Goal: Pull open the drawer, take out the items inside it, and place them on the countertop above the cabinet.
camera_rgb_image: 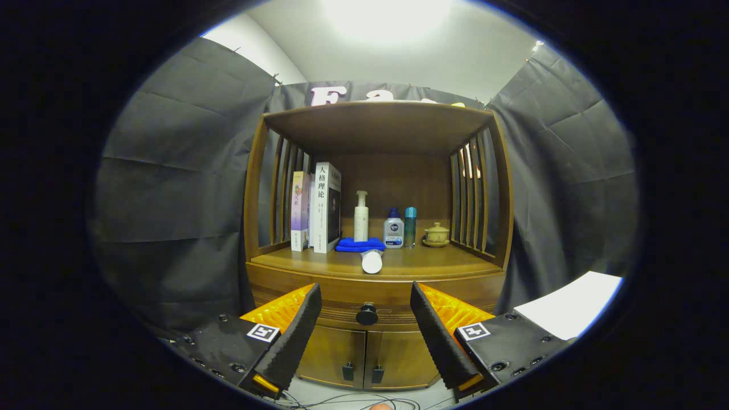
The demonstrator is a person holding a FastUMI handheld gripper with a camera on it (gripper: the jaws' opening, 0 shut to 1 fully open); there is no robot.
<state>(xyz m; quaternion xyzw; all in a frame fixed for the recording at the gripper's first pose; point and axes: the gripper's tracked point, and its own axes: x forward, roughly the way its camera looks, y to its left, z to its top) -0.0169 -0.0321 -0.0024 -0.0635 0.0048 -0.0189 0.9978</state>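
While the drawer point(367, 310) sits closed, the gripper point(364, 319) hovers level, fingers point(296, 336) spread around its knob point(367, 314).

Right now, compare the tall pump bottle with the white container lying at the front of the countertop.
The pump bottle stands upright behind the blue cloth; the white container lies on its side in front of the cloth, one round end toward the open tongs. The pump bottle is tall and slim with a dispenser head; the white container looks shorter and stubbier. Both are whitish and sit on the countertop.
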